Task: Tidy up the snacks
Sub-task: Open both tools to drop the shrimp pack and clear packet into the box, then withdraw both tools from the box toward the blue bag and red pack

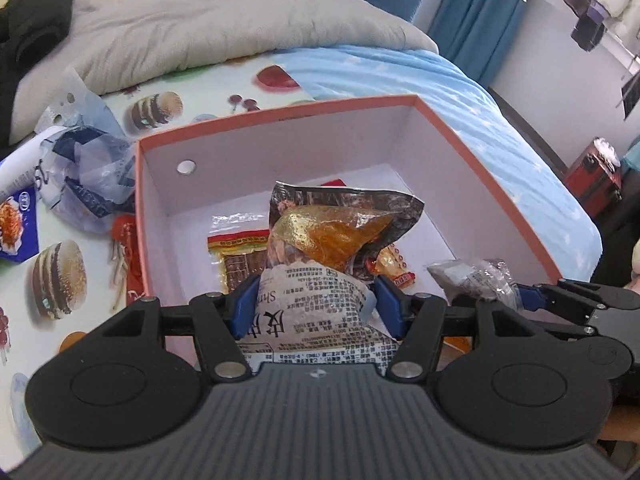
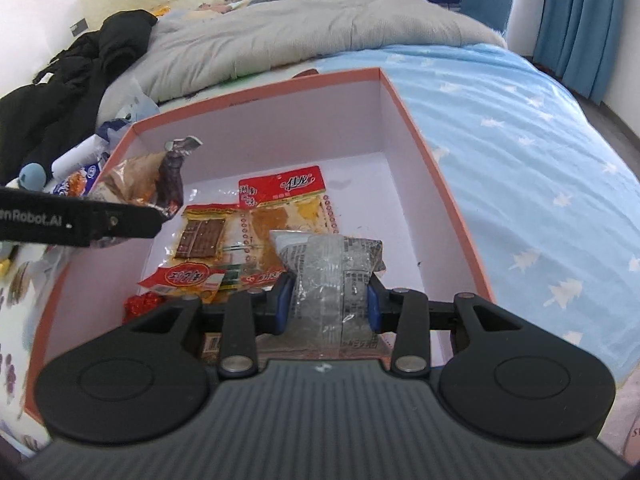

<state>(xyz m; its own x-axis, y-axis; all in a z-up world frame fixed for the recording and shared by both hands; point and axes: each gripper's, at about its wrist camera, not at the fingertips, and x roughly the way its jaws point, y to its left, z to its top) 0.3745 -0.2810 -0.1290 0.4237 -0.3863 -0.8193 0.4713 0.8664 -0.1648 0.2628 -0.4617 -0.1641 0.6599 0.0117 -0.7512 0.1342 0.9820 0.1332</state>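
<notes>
One box (image 2: 436, 184), orange outside and white inside, sits open on the bed (image 2: 520, 120) near its foot edge, with flat snack packets (image 2: 280, 204) on its floor. Above its near left corner the left gripper (image 1: 316, 300) has its jaws pressed on a foil pouch (image 1: 340, 228) with a clear amber window. Above its near edge the right gripper (image 2: 326, 304) has narrower jaws clamped on a clear packet (image 2: 328, 268).
</notes>
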